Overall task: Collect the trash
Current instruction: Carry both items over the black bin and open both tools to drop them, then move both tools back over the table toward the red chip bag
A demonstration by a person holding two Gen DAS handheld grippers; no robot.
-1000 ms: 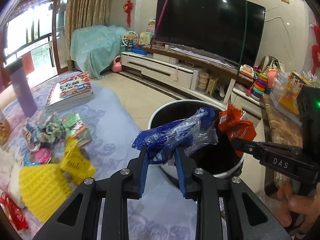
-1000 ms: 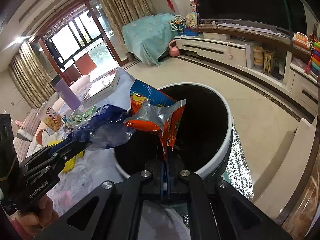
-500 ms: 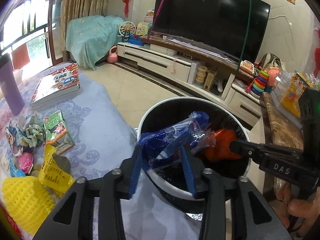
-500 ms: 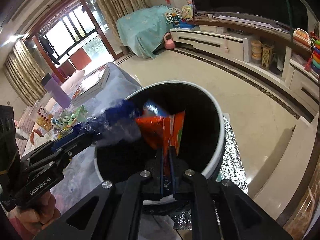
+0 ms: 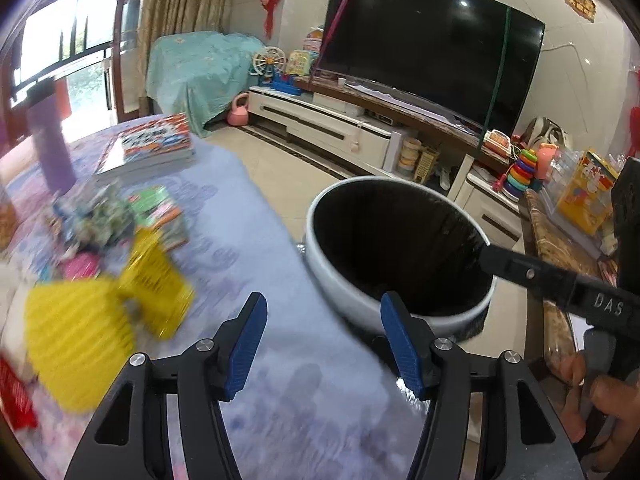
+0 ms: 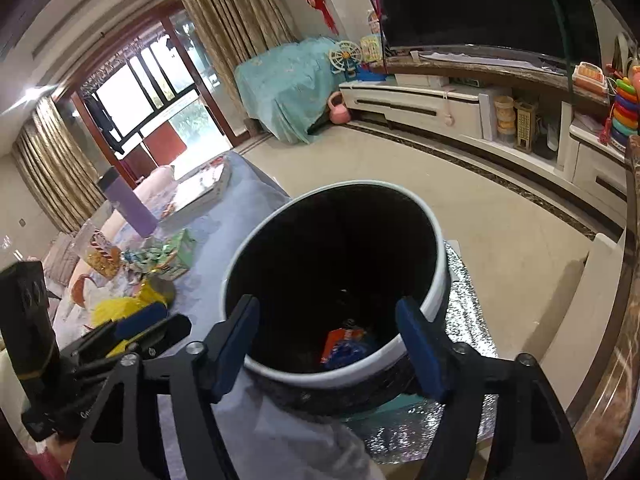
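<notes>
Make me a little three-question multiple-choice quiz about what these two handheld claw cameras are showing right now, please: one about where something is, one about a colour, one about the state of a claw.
1. Where does the orange and blue wrapper lie?
A. On the table
B. At the bottom of the trash bin
C. On the TV stand

2. What colour is the tall bottle on the table?
A. Purple
B. Green
C. Red

3. How does the left gripper stand?
A. Shut on a bag
B. Shut on nothing
C. Open and holding nothing

Answers: 1 B, the right wrist view shows the wrapper deep inside the bin's dark interior. 2 A, the bottle's body is lilac purple. 3 C, its blue pads stand wide apart with only tablecloth between them.
</notes>
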